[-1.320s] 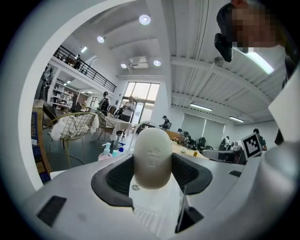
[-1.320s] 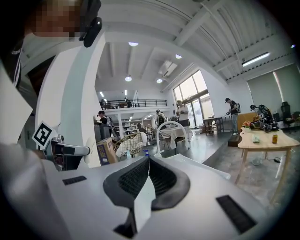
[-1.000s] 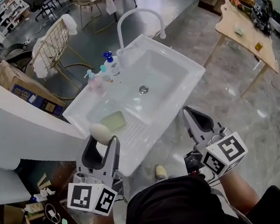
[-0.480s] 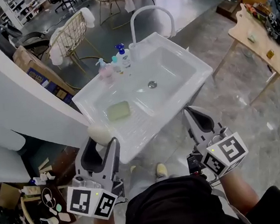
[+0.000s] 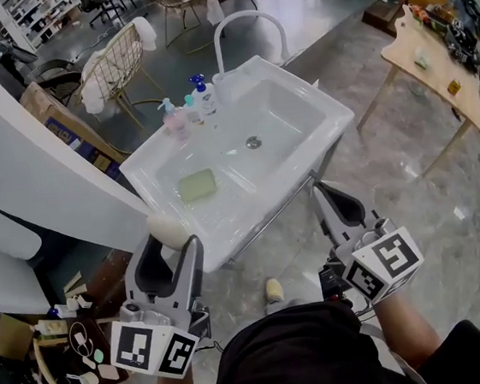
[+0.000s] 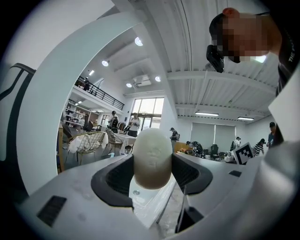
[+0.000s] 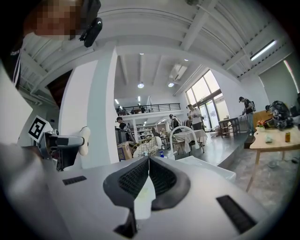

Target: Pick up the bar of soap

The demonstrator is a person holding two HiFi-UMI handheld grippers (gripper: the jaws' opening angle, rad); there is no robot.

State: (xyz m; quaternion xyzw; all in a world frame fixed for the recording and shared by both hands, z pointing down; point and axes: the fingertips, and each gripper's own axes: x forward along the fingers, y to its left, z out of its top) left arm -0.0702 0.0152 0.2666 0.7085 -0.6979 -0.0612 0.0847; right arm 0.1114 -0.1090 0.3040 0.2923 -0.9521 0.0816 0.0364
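Head view: the left gripper (image 5: pixel 167 241) holds the pale oval bar of soap (image 5: pixel 167 229) just off the sink's (image 5: pixel 327 105) near-left rim. Left gripper view: both jaws clamp the soap's sides. Right gripper view: the right gripper (image 7: pixel 148 165) is clenched, with nothing between its jaws.

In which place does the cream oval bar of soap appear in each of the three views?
Head view: lower left, the bar of soap sits between the jaws of the left gripper, by the sink's near corner.
Left gripper view: centre, clamped between the jaws.
Right gripper view: far left, at the left gripper's tip.
Shared landmark: the white sink, seen in all three views.
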